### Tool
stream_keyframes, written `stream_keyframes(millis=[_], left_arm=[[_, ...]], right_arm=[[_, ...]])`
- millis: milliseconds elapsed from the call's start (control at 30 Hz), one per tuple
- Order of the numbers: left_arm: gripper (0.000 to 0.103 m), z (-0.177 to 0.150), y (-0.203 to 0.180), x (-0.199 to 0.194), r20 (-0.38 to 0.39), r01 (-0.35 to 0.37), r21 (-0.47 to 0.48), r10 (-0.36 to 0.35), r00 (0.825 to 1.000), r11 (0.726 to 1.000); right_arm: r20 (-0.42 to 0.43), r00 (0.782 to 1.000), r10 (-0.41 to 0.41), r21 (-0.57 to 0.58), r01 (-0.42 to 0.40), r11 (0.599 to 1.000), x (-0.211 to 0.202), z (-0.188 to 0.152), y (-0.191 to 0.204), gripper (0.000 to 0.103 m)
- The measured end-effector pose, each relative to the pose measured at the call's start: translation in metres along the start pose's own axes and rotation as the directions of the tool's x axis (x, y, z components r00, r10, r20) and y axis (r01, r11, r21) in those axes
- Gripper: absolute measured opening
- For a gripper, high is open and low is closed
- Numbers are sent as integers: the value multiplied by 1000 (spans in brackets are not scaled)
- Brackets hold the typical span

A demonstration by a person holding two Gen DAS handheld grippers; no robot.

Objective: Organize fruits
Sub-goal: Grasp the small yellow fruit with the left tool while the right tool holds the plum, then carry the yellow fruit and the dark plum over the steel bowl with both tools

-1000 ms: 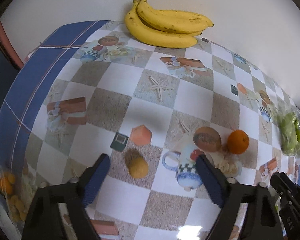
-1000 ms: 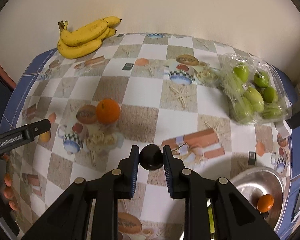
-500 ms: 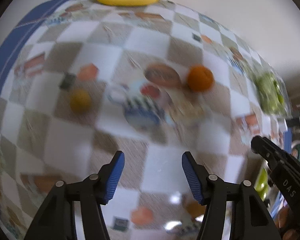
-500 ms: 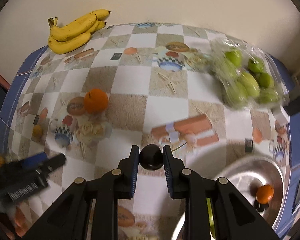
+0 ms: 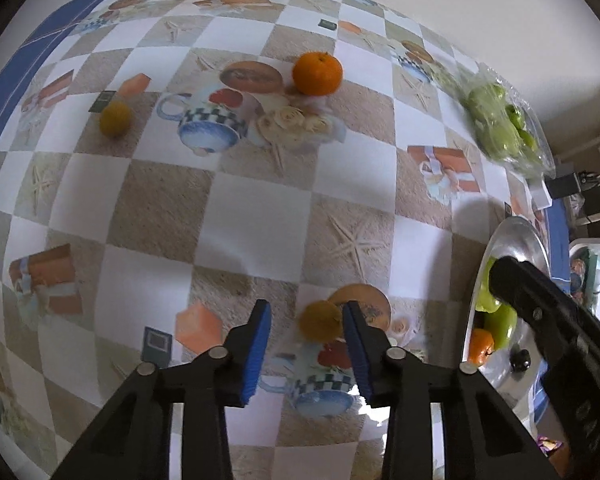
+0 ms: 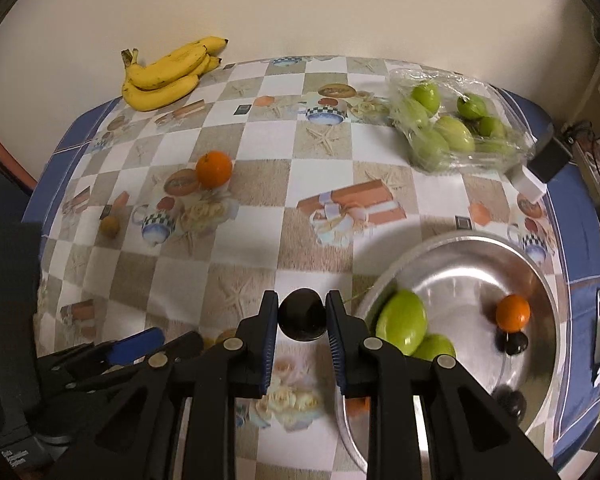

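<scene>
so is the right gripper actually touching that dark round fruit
Touching. In the right wrist view both pads of the right gripper press against the sides of the dark round fruit, with no gap on either side.

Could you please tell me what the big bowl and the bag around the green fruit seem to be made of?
Bowl: probably polished metal, silvery with mirror-like reflections. Bag: thin clear plastic, likely, crinkled and glossy.
</scene>
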State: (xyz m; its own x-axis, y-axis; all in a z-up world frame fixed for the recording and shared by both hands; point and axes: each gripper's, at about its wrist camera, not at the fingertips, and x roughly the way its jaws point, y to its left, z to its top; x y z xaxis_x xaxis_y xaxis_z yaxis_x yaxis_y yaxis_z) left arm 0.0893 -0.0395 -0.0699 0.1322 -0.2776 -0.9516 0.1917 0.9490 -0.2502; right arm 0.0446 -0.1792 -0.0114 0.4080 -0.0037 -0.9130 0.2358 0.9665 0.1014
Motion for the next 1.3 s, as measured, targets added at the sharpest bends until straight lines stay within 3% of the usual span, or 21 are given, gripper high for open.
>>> stream_keyframes(millis=[267,400,800,933,1033,1300], left_arm=[[35,-9,-11,14,-29,-34,-17,33,999,999],[28,-9,-10,16,-26,-37,-45,36,999,998],[27,-6,-16,-3,40,-63,-46,65,997,997],[27,-7,-42,-12,65,-44,5,43,997,999],[27,-11,-67,-17,75,-20,55,16,997,998],[27,-36,-137,-17,72,47,196,-63,995,979]], right_arm=[[9,1000,16,20,-16,1000,-8,-14,-8,25],[11,1000,28,23,-29,999,-10,-16,-9,25],[13,999,34,49,-35,998,-11,-14,-19,25],[13,1000,20,93,-21,995,-11,-13,-39,25],[6,999,-37,144,36,989,-12,-16,-63,25],[-39,994,-103,275,110,955,-14,-36,-124,25]])
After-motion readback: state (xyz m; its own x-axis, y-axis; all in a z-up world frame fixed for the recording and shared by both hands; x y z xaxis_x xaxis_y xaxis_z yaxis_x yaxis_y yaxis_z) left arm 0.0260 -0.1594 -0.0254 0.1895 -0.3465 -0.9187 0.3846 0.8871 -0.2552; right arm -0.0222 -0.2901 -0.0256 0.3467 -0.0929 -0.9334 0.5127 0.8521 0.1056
